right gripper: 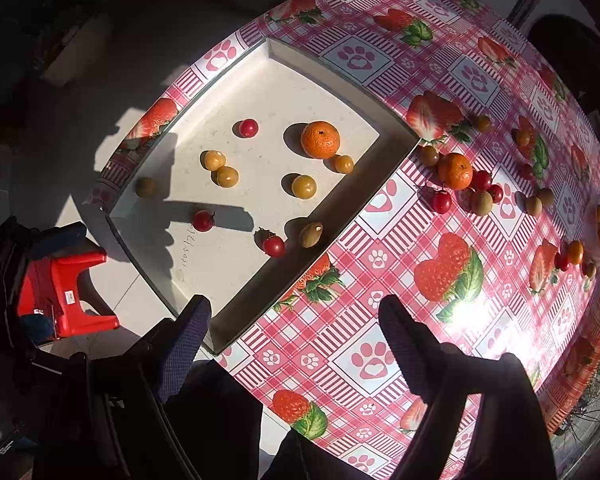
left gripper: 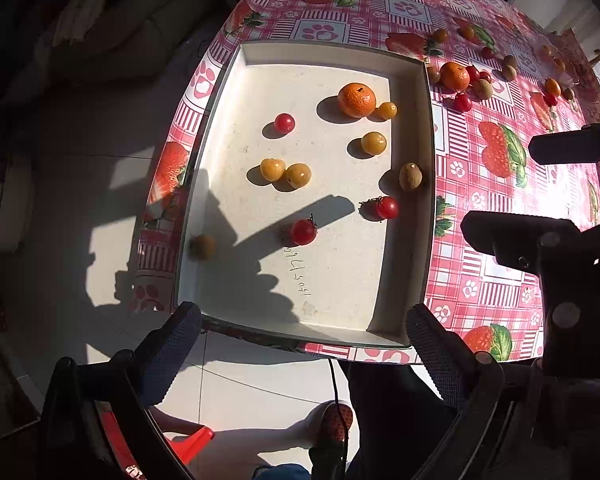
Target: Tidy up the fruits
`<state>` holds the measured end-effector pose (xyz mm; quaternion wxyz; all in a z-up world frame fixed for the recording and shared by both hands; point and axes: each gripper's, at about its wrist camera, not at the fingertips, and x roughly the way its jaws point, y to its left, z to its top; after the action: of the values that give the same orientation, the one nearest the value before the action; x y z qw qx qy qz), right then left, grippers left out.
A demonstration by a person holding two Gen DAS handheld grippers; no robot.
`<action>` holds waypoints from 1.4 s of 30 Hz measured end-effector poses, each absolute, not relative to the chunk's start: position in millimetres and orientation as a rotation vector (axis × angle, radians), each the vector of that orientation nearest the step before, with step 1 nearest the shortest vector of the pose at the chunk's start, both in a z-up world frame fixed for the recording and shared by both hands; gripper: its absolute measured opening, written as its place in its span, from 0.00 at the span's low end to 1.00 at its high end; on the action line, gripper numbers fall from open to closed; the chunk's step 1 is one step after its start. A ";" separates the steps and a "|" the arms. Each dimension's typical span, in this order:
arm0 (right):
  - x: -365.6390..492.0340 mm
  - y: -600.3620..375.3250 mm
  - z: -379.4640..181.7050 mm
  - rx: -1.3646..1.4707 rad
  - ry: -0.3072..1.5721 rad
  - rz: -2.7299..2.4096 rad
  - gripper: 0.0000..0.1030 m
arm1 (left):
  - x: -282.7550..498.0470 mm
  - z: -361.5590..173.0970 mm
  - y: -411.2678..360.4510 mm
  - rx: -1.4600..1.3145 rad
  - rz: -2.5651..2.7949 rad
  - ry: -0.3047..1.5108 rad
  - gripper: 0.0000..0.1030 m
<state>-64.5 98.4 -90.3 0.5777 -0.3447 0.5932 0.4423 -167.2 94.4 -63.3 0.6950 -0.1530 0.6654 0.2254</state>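
Observation:
A white tray (left gripper: 427, 128) (right gripper: 364, 104) lies at the table's near left corner. In it are a mandarin (left gripper: 356, 99) (right gripper: 320, 139), several yellow and red cherry tomatoes such as a red tomato (left gripper: 303, 231) (right gripper: 203, 221), and brown longans (left gripper: 410, 177) (right gripper: 311, 234). More fruit lies on the cloth to the right, around a second mandarin (left gripper: 454, 76) (right gripper: 455, 171). My left gripper (left gripper: 304, 344) is open and empty over the tray's near edge. My right gripper (right gripper: 294, 320) is open and empty above the tray's near right corner; it also shows in the left wrist view (left gripper: 496, 188).
The table carries a pink checked cloth with strawberry and paw prints (right gripper: 448, 272). Its edge runs just left of and in front of the tray, with tiled floor below (left gripper: 100, 200). A red stool (right gripper: 66, 292) stands on the floor at the left. A dark chair (right gripper: 568, 60) stands at the far side.

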 end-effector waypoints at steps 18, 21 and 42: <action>-53.4 102.3 -87.7 -0.847 1.380 1.020 0.85 | -163.4 -56.9 96.1 -0.326 0.533 1.489 1.00; -53.1 101.7 -87.6 -0.843 1.381 1.019 0.85 | -162.2 -57.5 95.5 -0.321 0.531 1.494 1.00; -55.7 103.5 -88.7 -0.845 1.385 1.024 0.85 | -161.4 -58.8 91.6 -0.324 0.534 1.507 1.00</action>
<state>-55.7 103.5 -88.7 0.5742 -0.3605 0.5910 0.4370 -161.4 91.6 -58.8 0.6854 -0.1444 0.6727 0.2384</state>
